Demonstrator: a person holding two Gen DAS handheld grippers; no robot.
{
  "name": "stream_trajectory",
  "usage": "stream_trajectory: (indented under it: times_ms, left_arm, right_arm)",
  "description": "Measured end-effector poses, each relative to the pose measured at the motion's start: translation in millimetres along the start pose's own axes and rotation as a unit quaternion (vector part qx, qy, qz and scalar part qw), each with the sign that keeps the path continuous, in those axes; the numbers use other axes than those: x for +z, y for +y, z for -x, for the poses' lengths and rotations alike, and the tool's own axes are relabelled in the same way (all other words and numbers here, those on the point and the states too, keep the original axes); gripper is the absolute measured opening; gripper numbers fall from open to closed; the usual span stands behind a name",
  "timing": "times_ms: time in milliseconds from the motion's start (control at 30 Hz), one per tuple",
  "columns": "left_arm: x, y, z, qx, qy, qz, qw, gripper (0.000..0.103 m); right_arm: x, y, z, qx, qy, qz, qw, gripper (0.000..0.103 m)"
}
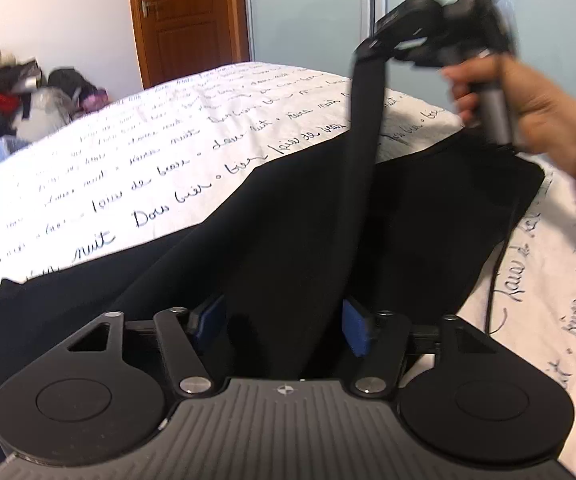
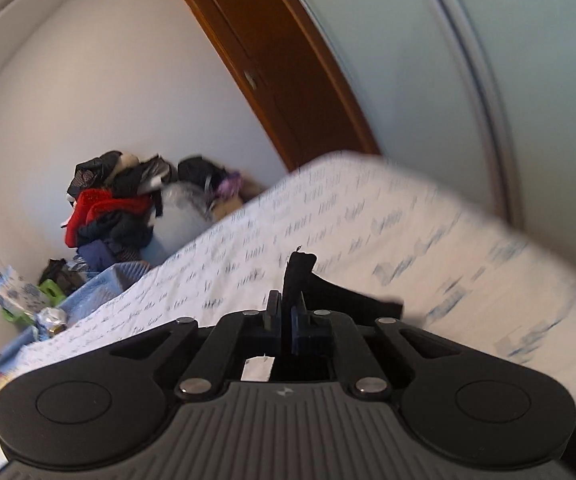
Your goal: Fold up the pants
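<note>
Bed [image 1: 87, 168]: white cover with script print. Pants [image 1: 328, 232], black, lie spread across it, mostly flat; no finished fold visible. One narrow strip of the pants is lifted off the bed, pinched in the right gripper [image 2: 286, 312], whose jaws are clamped tight on the cloth. Left gripper [image 1: 279, 328] half open low over the near fabric, cloth between the pads, not squeezed. Judgement: early stage, first fold just starting; all folds remain.
</note>
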State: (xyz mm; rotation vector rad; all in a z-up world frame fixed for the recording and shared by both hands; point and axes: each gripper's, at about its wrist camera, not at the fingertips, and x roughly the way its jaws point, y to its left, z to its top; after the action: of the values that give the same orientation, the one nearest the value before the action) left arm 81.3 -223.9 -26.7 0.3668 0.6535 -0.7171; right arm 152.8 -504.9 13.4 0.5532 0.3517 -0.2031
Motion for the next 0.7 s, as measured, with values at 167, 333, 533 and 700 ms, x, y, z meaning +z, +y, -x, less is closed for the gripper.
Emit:
stream_trajectory:
  times_ms: [167,333,533,700]
  left_arm:
    - [-2.5,-10.9,-3.1,0.006,-0.010,-0.024,0.9996,0.045]
    - [-3.5,-13.5,2.9,-0.019,-0.017,-0.016,0.9995,0.016]
    - [-7.8,-25.0,11.5,-0.032,-0.027,-0.045,0.9981,0.014]
    - [-8.7,-27.3,14.9,-0.032,-0.024,-0.047,0.9981,0.014]
  right_arm:
    - [6.3,-3.9,54.5,-0.018,-0.039,0.024,0.999,0.005]
    - [-8.3,-2.1,87.3,-0.076,-0.047,0.099,0.991,0.005]
    - [-31.9,0.0,99.4,-0.155,-0.019,0.198,0.968,0.005]
    - [-47.7,4.2,106.2,-0.188,0.006,0.254,0.949,0.005]
